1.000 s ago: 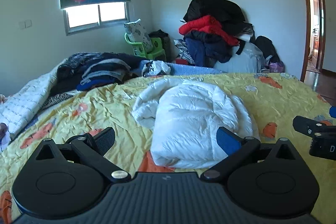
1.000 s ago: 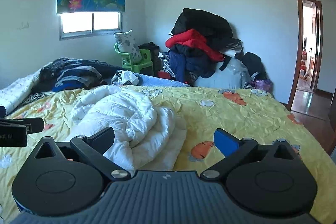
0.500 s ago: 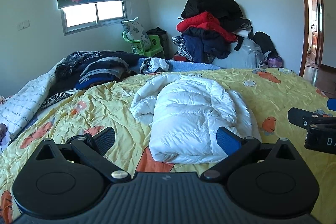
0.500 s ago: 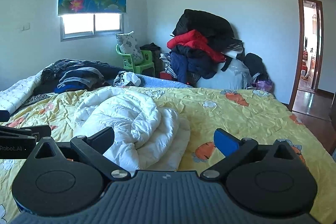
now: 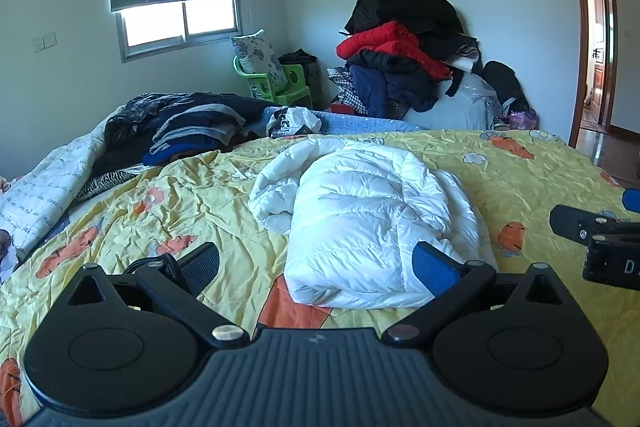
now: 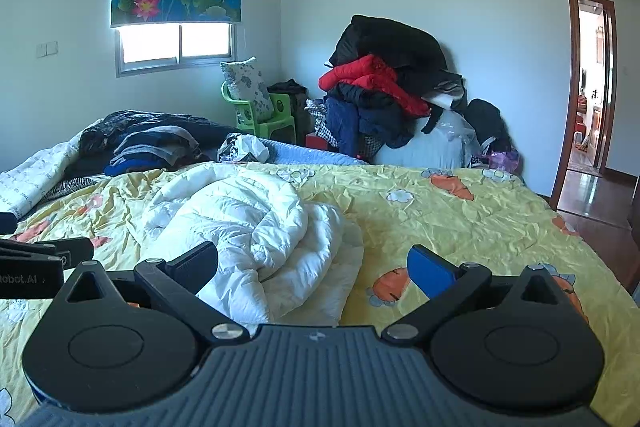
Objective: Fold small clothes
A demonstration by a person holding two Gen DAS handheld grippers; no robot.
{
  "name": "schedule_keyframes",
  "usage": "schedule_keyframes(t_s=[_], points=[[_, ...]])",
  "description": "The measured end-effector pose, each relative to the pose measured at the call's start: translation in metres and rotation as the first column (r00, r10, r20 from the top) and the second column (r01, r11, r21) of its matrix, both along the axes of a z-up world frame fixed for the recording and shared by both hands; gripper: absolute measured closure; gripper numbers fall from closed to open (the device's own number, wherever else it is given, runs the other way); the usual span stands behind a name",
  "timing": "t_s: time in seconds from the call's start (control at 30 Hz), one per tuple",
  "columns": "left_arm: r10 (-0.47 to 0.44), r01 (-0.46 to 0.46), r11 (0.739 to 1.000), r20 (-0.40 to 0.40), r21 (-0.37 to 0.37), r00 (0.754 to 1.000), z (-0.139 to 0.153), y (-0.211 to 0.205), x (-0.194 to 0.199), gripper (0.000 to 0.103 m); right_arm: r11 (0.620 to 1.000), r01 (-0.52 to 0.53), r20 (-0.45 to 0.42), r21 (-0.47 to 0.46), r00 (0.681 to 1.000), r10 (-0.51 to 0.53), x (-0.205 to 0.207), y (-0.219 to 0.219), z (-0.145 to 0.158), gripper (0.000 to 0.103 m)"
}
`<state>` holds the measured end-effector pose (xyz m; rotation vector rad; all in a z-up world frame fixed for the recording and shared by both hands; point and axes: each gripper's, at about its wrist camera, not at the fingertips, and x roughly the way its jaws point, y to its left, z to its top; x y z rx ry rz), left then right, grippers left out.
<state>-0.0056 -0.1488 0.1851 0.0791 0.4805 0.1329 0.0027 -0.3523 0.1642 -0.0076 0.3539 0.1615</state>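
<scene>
Just short of the white puffer jacket (image 5: 372, 223), both tools hang over the bed with nothing in them: the left gripper (image 5: 316, 263) has its 2 fingers spread wide, framing the jacket's near edge, and the right gripper (image 6: 312, 261) is equally released, its left finger in front of the jacket's near right corner. The jacket lies bundled on the yellow carrot-print quilt (image 5: 180, 195), doubled into a thick pad with a loose roll, perhaps a sleeve or hood, bulging on its left side. I judge the fold to be well along but not finished, or the tools to be pausing between folds. The next move likely calls for pinching a near corner with each tool and carrying it away over the bulk; the slippery, puffy fabric may spring open.

The left wrist view shows the jacket's smooth quilted top and the rolled part on its left. The right wrist view instead shows its right side, where layered edges sag onto the quilt.

Behind the jacket and to its left sits a stack of dark folded clothes (image 5: 192, 131); farther behind it, against the wall, a heap of coats (image 6: 384, 87); right of that, an open doorway (image 6: 592, 87).
</scene>
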Motion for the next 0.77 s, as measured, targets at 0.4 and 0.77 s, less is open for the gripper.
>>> schedule_keyframes(t_s=[0.4, 0.77], points=[[-0.014, 0.014, 1.000, -0.002, -0.028, 1.000, 0.0005, 0.0017, 0.0001, 0.000, 1.000, -0.002, 0.008, -0.002, 1.000, 0.002, -0.0019, -0.0013, 0.0030, 0.001], [0.027, -0.027, 0.999, 0.004, -0.037, 1.000, -0.0045, 0.0000, -0.0003, 0.000, 1.000, 0.003, 0.009, -0.011, 1.000, -0.003, -0.0011, -0.0029, 0.0039, 0.001]])
